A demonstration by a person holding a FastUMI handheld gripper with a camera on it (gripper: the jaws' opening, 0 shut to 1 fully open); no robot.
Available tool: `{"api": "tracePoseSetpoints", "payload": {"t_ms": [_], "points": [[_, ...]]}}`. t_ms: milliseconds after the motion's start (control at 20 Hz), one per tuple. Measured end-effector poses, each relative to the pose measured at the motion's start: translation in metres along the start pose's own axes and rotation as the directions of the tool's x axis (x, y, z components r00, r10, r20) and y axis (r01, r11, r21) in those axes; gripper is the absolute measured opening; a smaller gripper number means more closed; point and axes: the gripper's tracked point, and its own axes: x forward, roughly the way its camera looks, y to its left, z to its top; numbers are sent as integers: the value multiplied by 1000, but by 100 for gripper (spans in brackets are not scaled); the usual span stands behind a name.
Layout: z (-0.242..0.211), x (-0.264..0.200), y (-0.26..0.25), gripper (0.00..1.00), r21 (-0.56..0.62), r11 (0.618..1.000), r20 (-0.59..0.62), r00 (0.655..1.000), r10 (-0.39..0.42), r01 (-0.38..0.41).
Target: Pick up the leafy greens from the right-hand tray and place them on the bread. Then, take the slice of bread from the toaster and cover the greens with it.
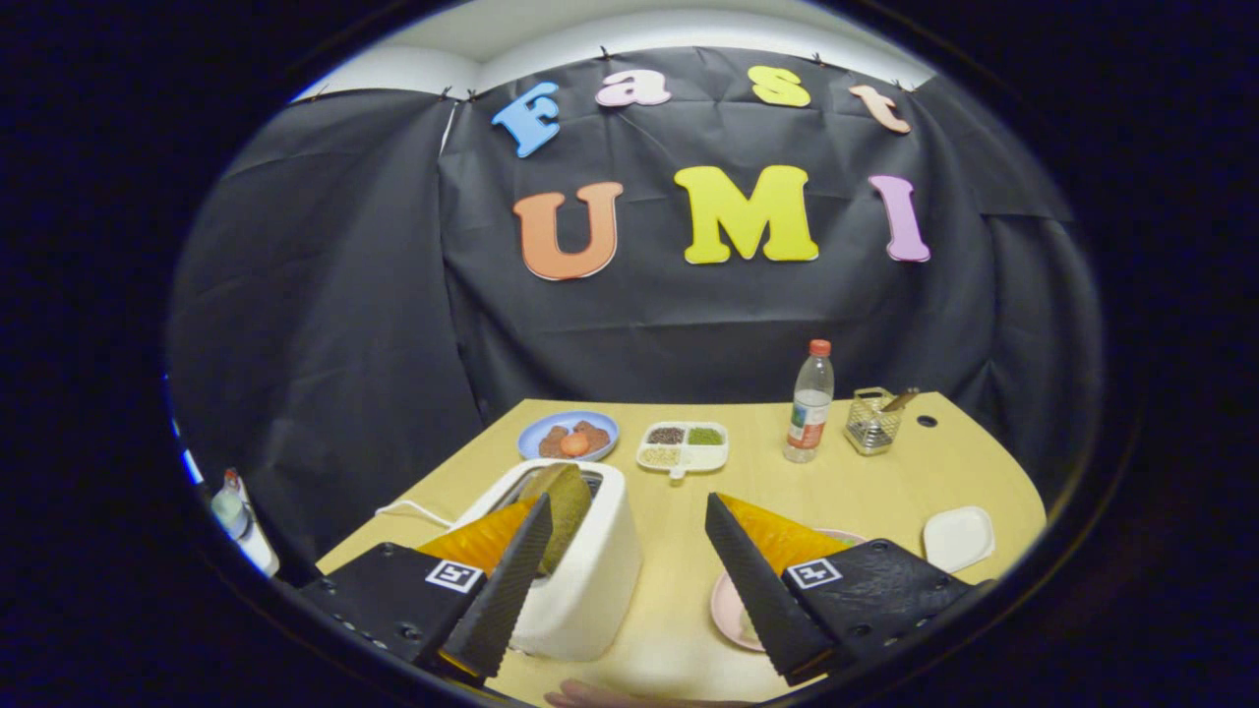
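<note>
A white toaster [580, 580] stands on the wooden table, just ahead of my left finger. A brownish slice of bread [569, 497] sticks up out of its slot, right beside the left fingertip and partly hidden by it. My gripper [628, 501] is open, with a wide gap over bare table and nothing between the fingers. A pink plate [728, 610] lies under the right finger, which covers most of it; a pale bit shows at its edge. A small white tray [959, 538] sits to the right of that finger.
Beyond the fingers stand a blue plate of brown and orange food [569, 436], a white divided dish of grains [684, 445], a plastic bottle [809, 403] and a wire basket [873, 420]. A white cable [413, 509] runs left of the toaster. A fingertip [600, 698] shows at the table's near edge.
</note>
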Motion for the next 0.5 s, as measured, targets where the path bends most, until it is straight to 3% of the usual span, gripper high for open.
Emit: {"api": "tracePoseSetpoints", "payload": {"t_ms": [150, 350, 500], "points": [[0, 22, 17, 96, -50, 998, -19, 999, -36, 35], [8, 47, 37, 99, -49, 998, -37, 999, -29, 27], [11, 48, 48, 95, -63, 998, -50, 998, -29, 26]]}}
